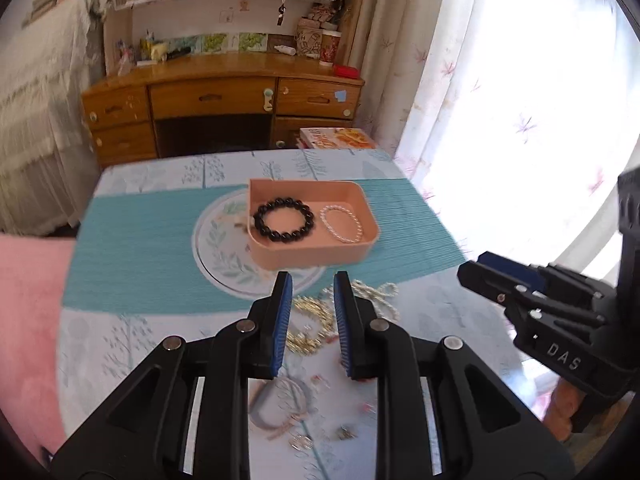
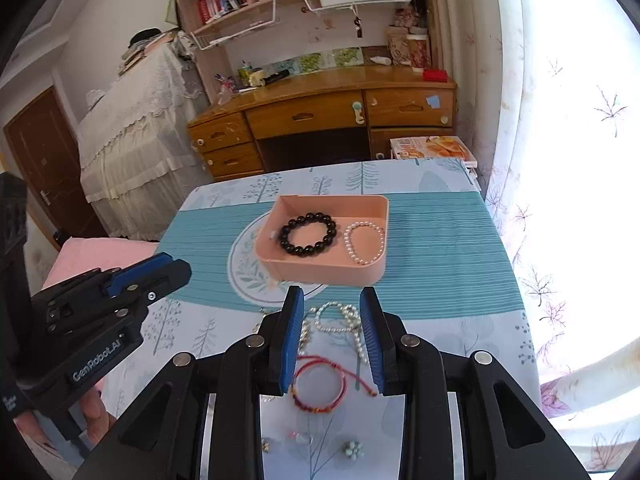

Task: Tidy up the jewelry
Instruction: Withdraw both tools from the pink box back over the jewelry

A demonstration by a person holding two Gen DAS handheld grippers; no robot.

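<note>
A black bead bracelet (image 2: 307, 234) and white pearl bracelet (image 2: 364, 242) are being kept in the pink rectangular plastic tray (image 2: 320, 272). Left gripper (image 1: 313, 292) and right gripper (image 2: 331, 307) are being held slightly open, empty, above loose jewellery near the tray.

Tray (image 2: 320, 270): matt salmon plastic, smooth walls. Black bead bracelet (image 2: 307, 234) inside it: glossy, polished. Pearl bracelet (image 2: 364, 242) on its right: satin sheen. Table cover (image 2: 480, 332): smooth, slightly shiny printed sheet; teal runner (image 2: 440, 248) on top looks ribbed, woven, matt. Near side: red cord bracelet (image 2: 319, 386), matt thread; gold chain (image 1: 316, 320), shiny metal. Gripper bodies matt black plastic, bright metal pins, blue ribbed pads (image 2: 292, 340). Far desk (image 2: 328, 112): varnished glossy wood.
</note>
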